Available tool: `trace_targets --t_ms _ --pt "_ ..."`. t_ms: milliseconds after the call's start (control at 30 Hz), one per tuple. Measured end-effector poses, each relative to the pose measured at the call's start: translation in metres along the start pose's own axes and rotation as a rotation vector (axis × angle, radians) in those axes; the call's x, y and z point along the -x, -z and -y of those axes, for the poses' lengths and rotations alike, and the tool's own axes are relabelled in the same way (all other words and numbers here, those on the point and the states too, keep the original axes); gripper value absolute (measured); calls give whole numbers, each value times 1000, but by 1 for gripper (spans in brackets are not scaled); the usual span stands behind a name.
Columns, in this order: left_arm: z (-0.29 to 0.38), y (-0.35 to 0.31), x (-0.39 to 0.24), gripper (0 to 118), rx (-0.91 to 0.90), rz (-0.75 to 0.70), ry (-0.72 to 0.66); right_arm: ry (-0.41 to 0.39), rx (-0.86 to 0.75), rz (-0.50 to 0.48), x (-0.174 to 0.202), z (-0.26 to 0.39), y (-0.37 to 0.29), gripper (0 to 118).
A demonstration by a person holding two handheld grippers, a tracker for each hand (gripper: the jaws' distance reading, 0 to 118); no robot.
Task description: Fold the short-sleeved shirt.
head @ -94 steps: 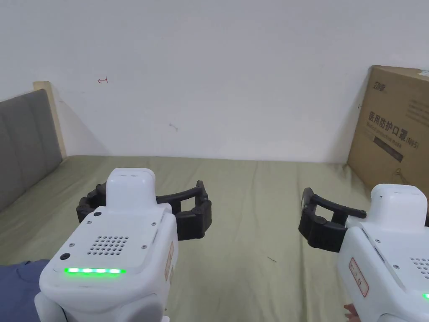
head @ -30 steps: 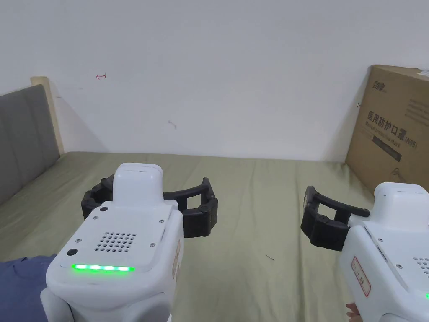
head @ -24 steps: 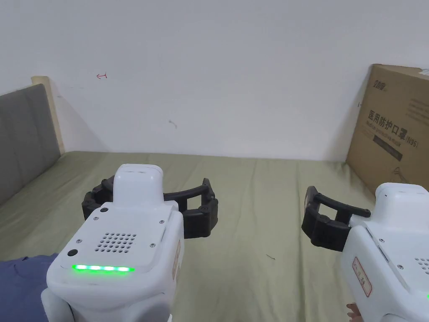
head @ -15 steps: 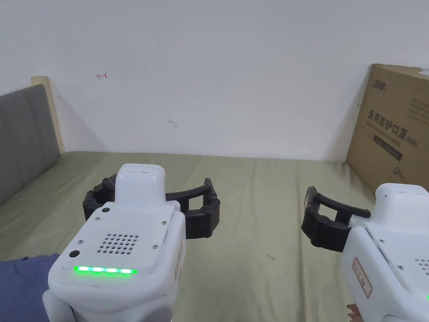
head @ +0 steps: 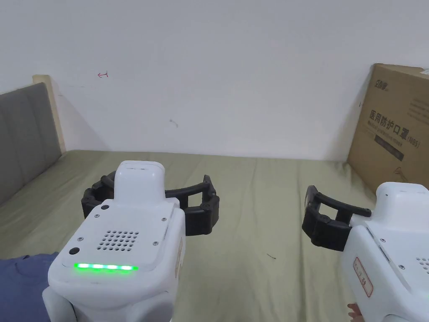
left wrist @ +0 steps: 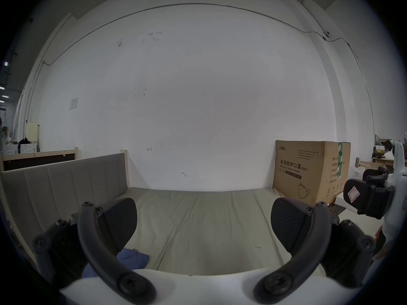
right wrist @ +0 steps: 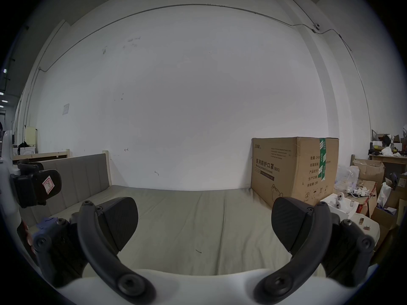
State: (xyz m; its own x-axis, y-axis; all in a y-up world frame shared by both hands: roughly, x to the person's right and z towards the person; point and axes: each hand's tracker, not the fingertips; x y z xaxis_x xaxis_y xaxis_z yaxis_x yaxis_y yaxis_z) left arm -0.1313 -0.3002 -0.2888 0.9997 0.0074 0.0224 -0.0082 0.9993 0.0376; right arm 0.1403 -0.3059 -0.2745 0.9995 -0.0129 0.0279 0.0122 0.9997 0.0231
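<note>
**Shirt not picked up yet**

Blue shirt [left wrist: 132, 257] sits bunched at the bed's [head: 251, 201] near left corner, below the left gripper [left wrist: 203, 219]. Both it and the right gripper [right wrist: 204, 218] hang wide apart, empty. Next, I'd guess: reach down, grab it, spread it flat.

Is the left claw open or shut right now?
Open. In the left gripper view the left claw has its jaws spread wide with bare green bed sheet between them, gripping nothing; the blue shirt lies below, untouched.
</note>
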Motion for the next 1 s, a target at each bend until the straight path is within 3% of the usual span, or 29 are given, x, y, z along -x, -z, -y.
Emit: trace_targets --t_ms 700,1000 --pt "-4 0 0 118 -6 -9 9 9 -20 6 0 -2 1 118" --pt "-5 0 -1 118 6 -9 19 -39 -13 -12 1 -1 0 118"
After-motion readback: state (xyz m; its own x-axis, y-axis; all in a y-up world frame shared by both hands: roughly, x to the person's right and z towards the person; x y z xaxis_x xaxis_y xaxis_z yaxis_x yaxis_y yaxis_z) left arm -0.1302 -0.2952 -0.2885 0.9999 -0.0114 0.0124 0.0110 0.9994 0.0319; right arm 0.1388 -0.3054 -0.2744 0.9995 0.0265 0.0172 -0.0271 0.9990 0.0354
